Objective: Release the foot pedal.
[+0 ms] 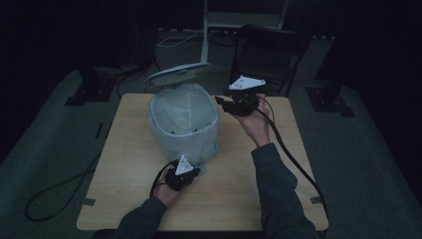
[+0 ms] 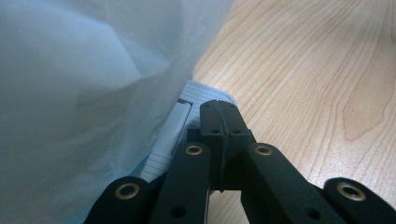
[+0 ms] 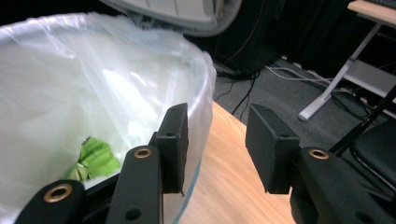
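While the left gripper, jaws pressed together, rests at the bin's pedal, the right gripper hangs spread and empty beside the rim.

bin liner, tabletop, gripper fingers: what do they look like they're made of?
Bin liner: thin translucent plastic film, whitish; it creases, shines, and green scraps show through.
Tabletop: light wood or wood-look laminate, smooth matte; grain lines and a knot pattern show, real or printed I cannot tell.
Fingers of the right gripper: matte black blocks, probably hard plastic, with brass-coloured eyelets in the links behind.
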Motion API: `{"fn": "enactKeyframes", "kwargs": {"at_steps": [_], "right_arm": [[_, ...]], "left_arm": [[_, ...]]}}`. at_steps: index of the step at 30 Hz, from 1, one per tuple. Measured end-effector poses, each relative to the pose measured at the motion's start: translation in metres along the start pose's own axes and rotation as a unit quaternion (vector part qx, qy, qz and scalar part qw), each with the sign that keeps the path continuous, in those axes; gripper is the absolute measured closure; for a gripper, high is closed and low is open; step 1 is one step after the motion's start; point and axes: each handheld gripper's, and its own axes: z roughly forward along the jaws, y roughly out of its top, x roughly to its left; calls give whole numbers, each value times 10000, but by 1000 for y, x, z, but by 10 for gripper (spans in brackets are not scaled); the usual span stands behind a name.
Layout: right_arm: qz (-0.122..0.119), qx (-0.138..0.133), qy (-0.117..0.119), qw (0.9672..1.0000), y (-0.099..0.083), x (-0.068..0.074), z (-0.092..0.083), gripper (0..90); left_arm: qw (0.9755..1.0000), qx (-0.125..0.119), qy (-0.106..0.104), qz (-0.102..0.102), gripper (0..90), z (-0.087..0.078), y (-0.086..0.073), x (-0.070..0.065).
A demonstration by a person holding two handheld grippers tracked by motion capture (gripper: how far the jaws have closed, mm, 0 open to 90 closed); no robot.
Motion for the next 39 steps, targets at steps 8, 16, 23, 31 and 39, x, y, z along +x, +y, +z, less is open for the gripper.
{"fn": "enactKeyframes", "kwargs": {"at_steps": [8,16,23,31,39], "right_arm": [[69,207,-66,9997,-23,-5,8,570],[43,433,-86,9990,-47,-4,17,570],[127,579,-88,9982,-63,-7,20,568],[151,654,-108,9977,-69,-8,21,565],[197,689,-70,9974,-75,-9,23,564]], "left_arm": [[10000,4,2,16,900,0,0,0],[10000,33,-1,57,895,-1,1,0],[10000,46,8,46,887,-1,2,0],[10000,69,0,10,881,-2,4,-1],[9999,103,7,39,873,-3,5,-1]]}}
